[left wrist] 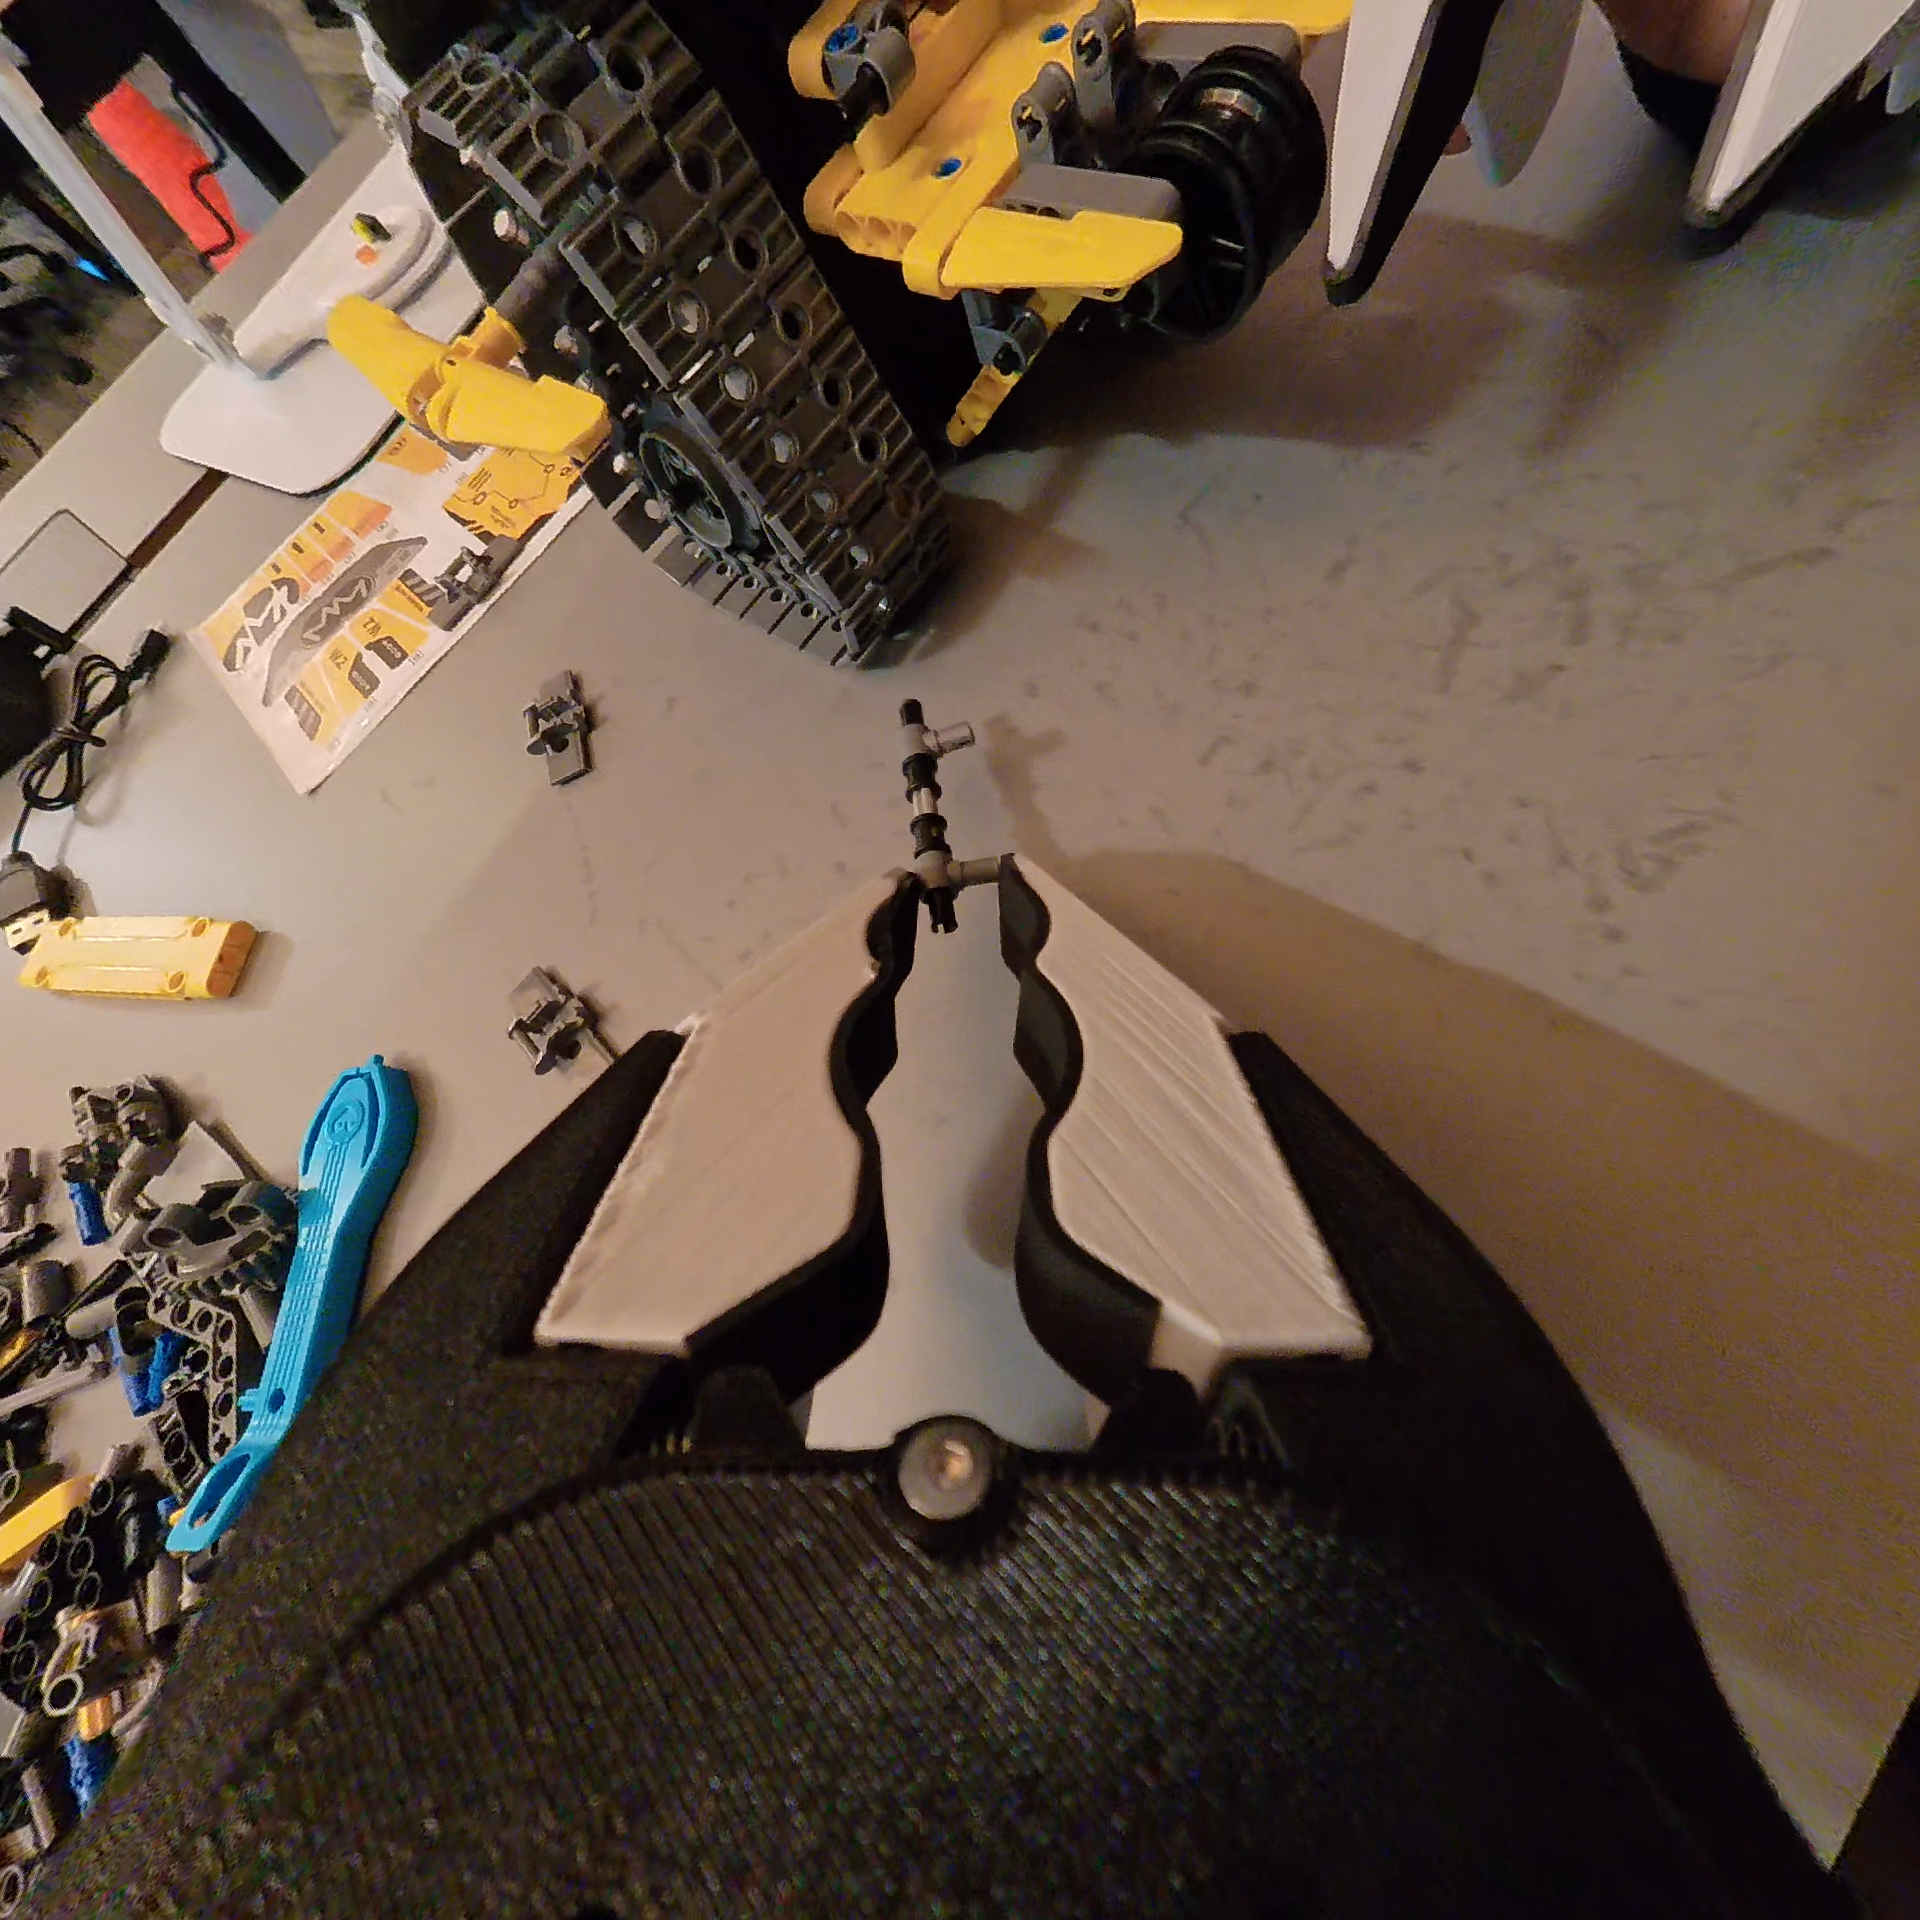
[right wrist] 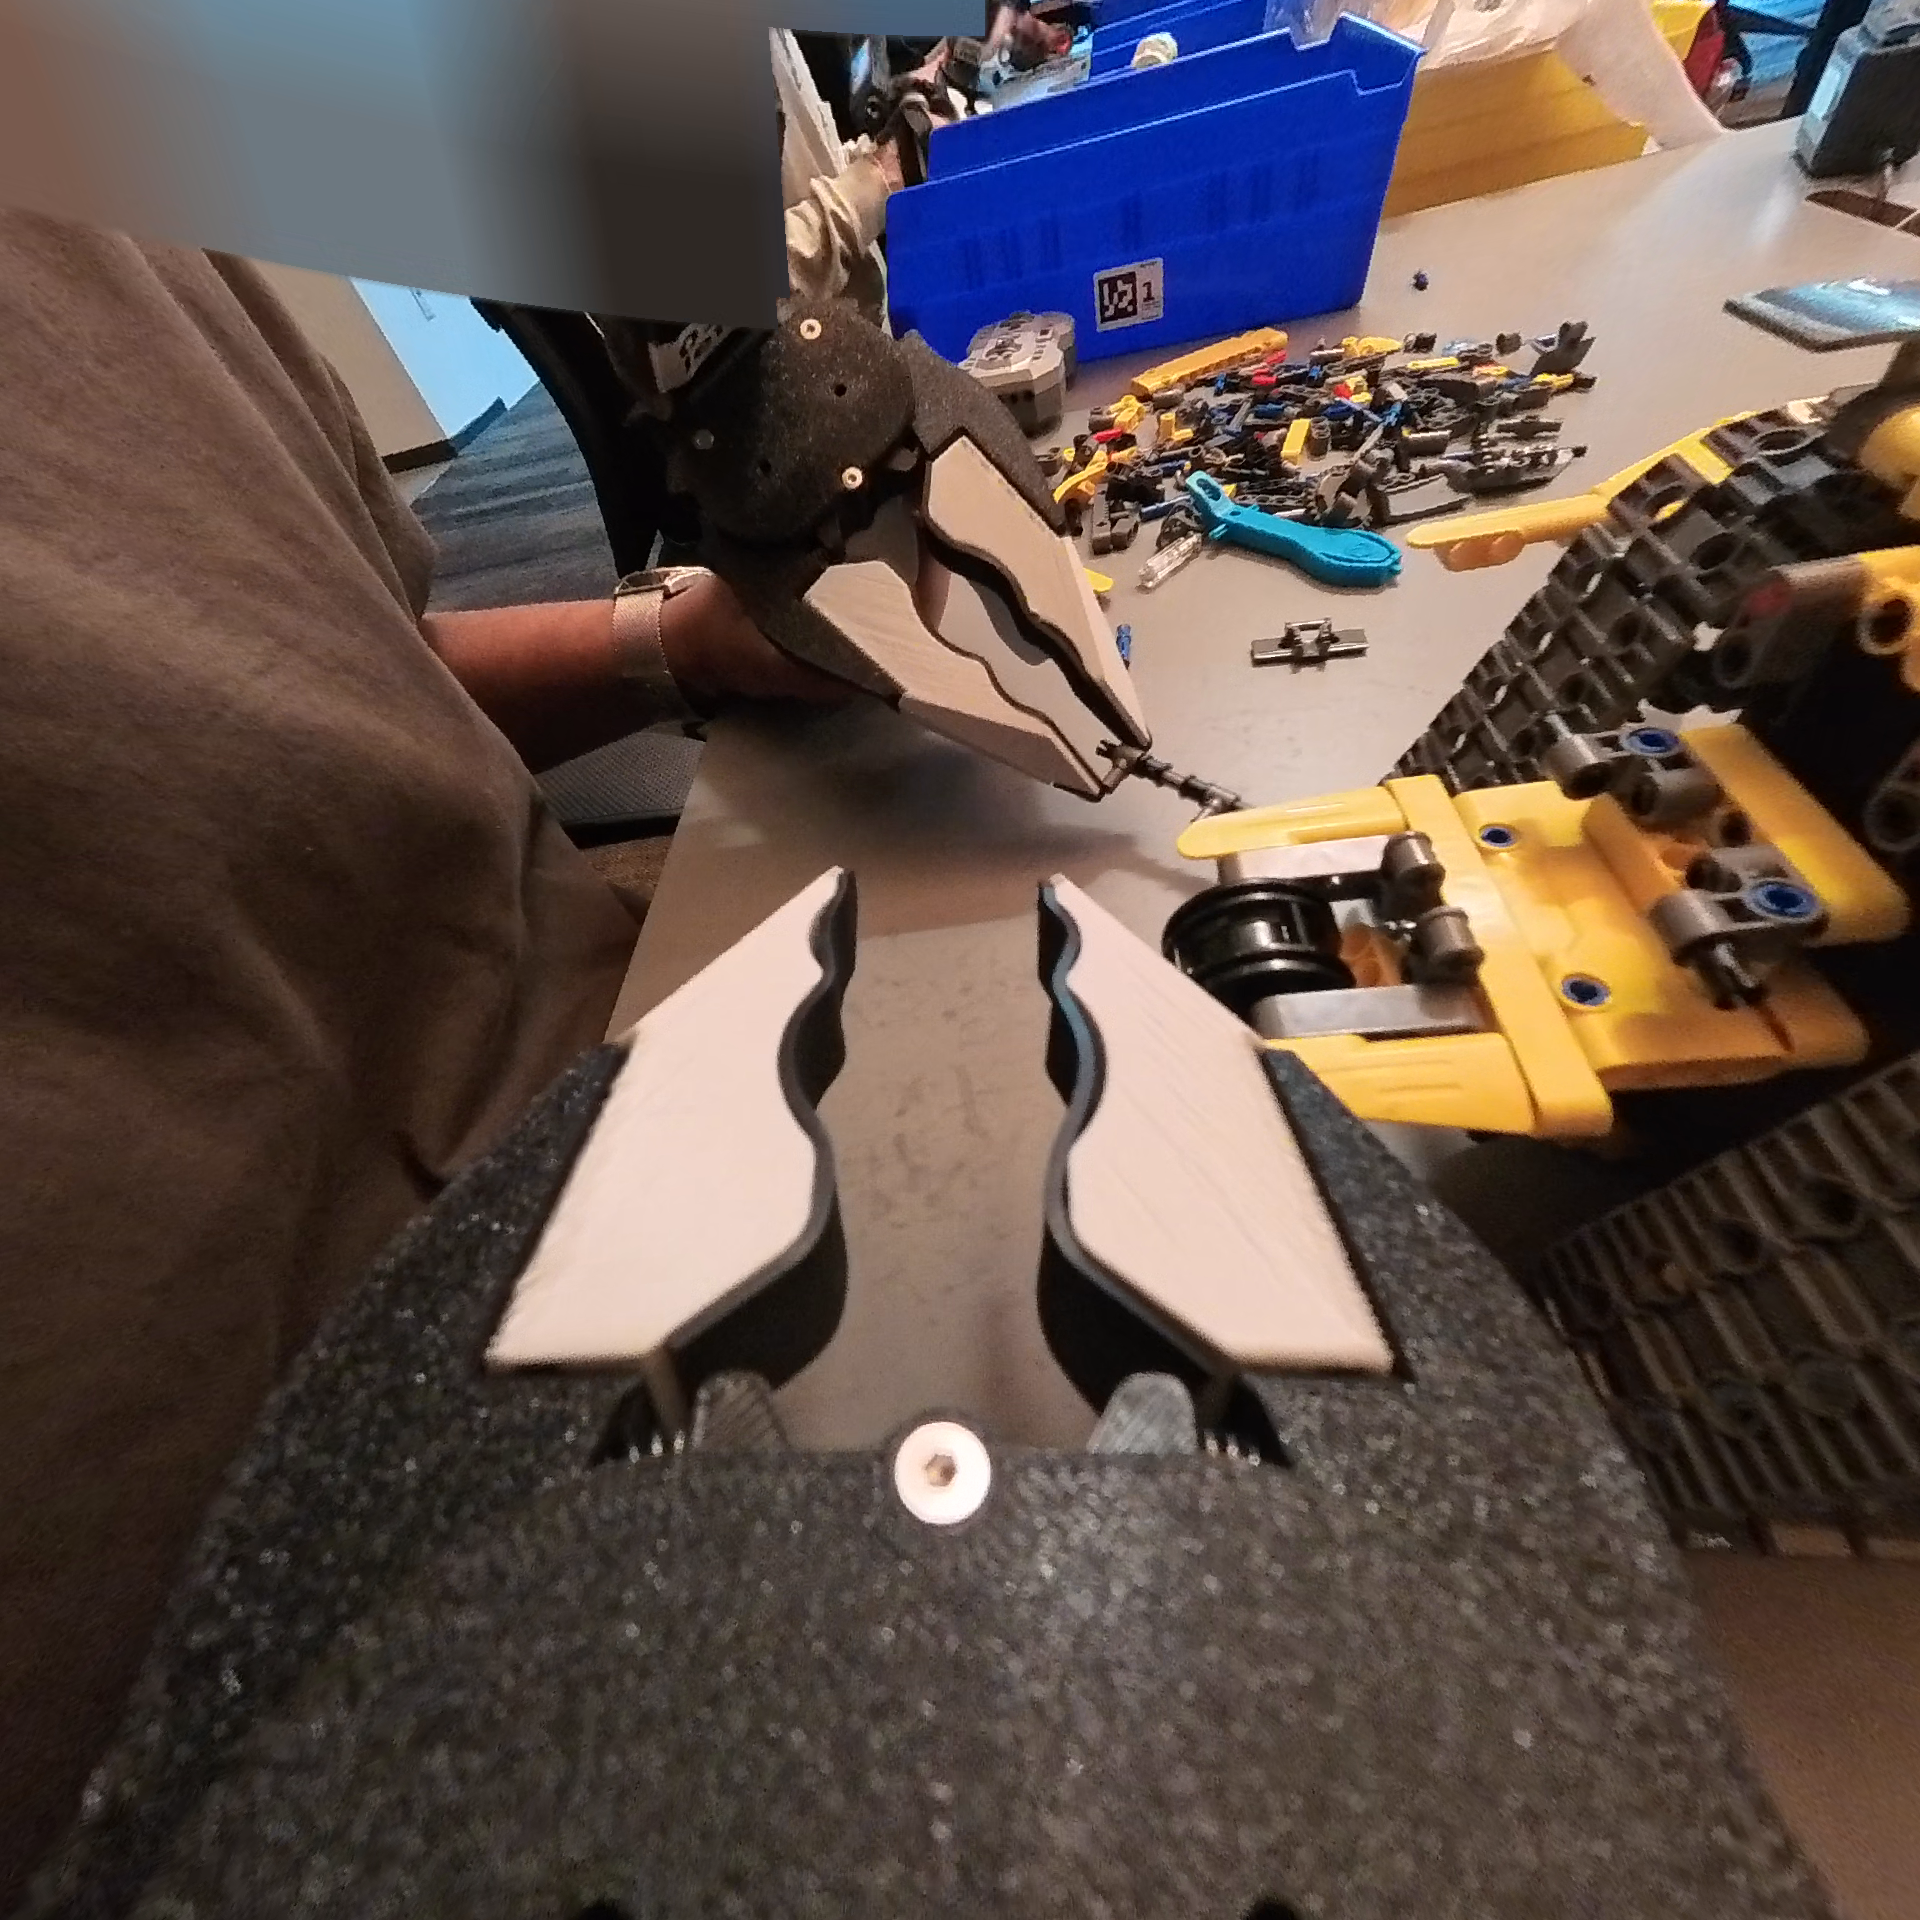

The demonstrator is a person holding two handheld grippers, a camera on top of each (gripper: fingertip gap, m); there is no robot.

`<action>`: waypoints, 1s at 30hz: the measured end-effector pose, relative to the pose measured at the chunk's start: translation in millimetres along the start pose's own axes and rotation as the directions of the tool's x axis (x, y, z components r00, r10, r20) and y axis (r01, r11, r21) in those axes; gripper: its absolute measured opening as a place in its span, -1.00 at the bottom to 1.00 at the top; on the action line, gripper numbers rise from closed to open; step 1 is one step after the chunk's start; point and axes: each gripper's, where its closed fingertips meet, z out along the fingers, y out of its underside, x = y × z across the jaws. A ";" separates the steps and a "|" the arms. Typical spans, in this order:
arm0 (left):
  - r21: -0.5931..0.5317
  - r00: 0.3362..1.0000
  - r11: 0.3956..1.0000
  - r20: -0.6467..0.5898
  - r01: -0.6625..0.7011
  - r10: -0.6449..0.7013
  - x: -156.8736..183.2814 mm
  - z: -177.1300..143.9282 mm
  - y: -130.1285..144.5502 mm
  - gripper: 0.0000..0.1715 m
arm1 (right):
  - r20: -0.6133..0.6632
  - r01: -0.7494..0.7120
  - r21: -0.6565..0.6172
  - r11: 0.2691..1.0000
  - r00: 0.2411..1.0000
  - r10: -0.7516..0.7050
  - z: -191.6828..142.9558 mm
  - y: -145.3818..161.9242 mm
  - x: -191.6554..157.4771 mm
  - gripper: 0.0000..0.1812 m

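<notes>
The left gripper (left wrist: pixel 951 883) is clamped at its tips on a thin black and grey rod (left wrist: pixel 928 784) made of small building parts. The rod sticks out forward over the grey table (left wrist: pixel 1455 623), toward the yellow and black toy vehicle (left wrist: pixel 790 312) with tracks. The right gripper (right wrist: pixel 945 904) has its fingers apart and holds nothing; it hangs just beside the yellow front of the vehicle. On the table lie a blue tool (left wrist: pixel 301 1278), a pile of small parts (right wrist: pixel 1351 426) and a sticker sheet (left wrist: pixel 364 603).
</notes>
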 end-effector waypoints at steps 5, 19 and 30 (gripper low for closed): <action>0.006 1.000 1.000 -0.011 -0.019 0.019 3.2 -0.4 -0.8 -0.84 | -0.005 0.023 -0.016 1.000 1.000 -0.023 0.3 1.9 -1.5 -0.63; -0.010 0.941 0.998 -0.336 -0.055 0.048 77.3 -8.8 -7.2 -0.84 | -0.030 0.094 -0.174 0.980 0.994 -0.100 12.7 26.4 -4.7 -0.61; -0.041 0.896 0.997 -0.442 -0.068 0.043 97.1 -10.3 -5.3 -0.83 | 0.003 0.180 -0.387 0.904 0.981 -0.194 28.5 60.8 -13.9 -0.73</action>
